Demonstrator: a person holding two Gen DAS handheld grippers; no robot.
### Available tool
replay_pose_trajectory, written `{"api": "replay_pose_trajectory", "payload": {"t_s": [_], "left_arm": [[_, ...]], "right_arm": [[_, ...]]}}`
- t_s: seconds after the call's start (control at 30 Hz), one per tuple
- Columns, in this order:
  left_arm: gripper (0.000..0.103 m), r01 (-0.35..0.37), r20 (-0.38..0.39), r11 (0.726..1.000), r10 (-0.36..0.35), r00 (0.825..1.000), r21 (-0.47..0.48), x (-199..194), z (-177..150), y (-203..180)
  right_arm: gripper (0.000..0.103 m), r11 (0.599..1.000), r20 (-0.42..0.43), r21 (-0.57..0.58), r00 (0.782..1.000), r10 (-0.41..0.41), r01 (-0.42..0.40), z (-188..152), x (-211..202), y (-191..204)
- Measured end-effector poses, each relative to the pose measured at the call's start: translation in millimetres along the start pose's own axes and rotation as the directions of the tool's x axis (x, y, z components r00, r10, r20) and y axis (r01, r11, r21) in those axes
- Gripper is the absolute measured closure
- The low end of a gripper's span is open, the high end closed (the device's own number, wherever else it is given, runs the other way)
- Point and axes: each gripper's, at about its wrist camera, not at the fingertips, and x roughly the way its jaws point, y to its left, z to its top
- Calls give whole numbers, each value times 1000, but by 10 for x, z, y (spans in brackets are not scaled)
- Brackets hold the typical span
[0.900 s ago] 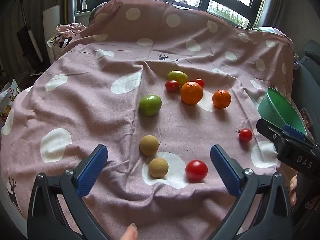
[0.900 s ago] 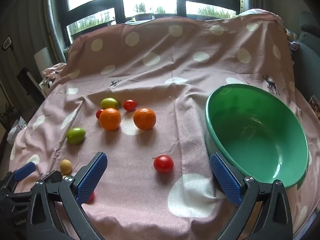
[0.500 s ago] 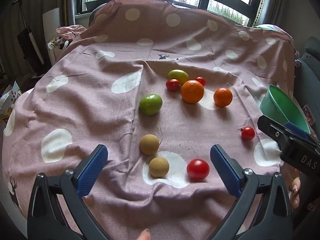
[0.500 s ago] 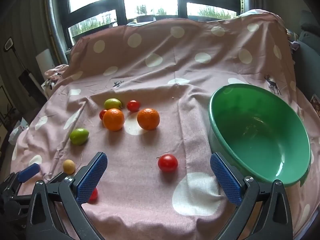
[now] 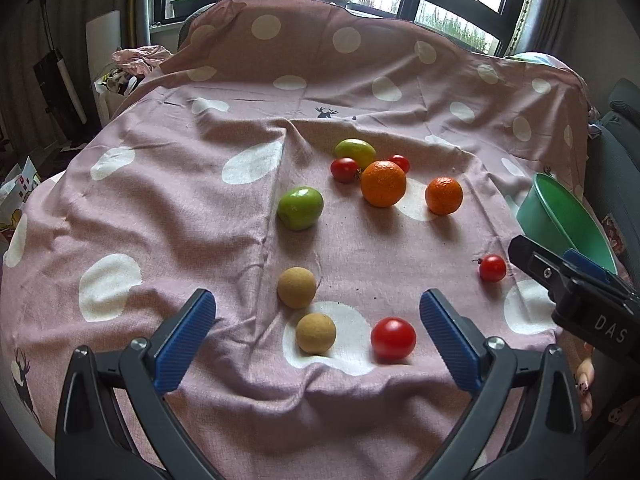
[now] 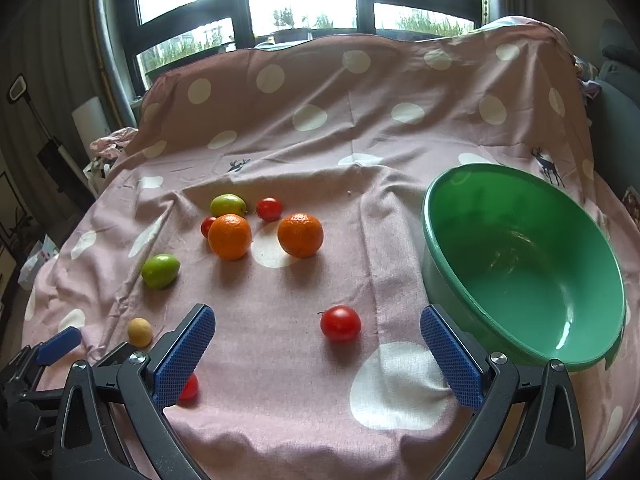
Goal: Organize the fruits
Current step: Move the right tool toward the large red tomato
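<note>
**Both grippers wide over the fruit, bowl still bare**

We hold our left gripper [image 5: 318, 336] with its blue pads spread wide and nothing between them. Just past its tips, on the pink dotted cloth [image 5: 180, 208], lie two tan round fruits [image 5: 297, 288] at about 12 o'clock, one just behind the other, and a red tomato [image 5: 393, 338] at 1 o'clock beside the nearer one. Farther off at 12 o'clock sits a green fruit [image 5: 300, 208], apart from the rest. Beyond it, toward 1 o'clock, a cluster gathers: a large orange [image 5: 383, 183], a second orange [image 5: 443, 195] to its right, two small tomatoes and a yellow-green fruit [image 5: 355, 152] behind them.

Our right gripper [image 6: 318, 354] is likewise released, jaws spread with nothing in them. A lone stemmed tomato [image 6: 340, 323] rests just ahead of it at 12 o'clock, touching neither pad. The green bowl [image 6: 448, 216] stands at 2 o'clock, near the right pad, and we see no fruit inside. The orange cluster lies at 11 o'clock, well apart from the bowl. In the left wrist view the right gripper's black body enters at 3 o'clock, with painted fingernails below it.
</note>
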Motion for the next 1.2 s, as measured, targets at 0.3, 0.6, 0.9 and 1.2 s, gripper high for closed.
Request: {"api": "replay_pose_trajectory", "payload": {"t_s": [0.3, 0.6, 0.9, 1.2], "left_arm": [[1, -3, -10, 1000, 2, 1000, -17, 11, 5, 43], [2, 7, -12, 1000, -7, 1000, -22, 13, 0, 49], [6, 24, -22, 999, -24, 999, -26, 3, -10, 38], [10, 42, -34, 999, -43, 999, -28, 8, -1, 27]], "right_arm": [[0, 1000, -1, 0, 1000, 0, 0, 0, 1, 3], [0, 1000, -7, 6, 1000, 0, 0, -4, 5, -13], [1, 1000, -7, 7, 1000, 0, 0, -2, 6, -19], [1, 1000, -7, 9, 1000, 2, -2, 3, 6, -23]]}}
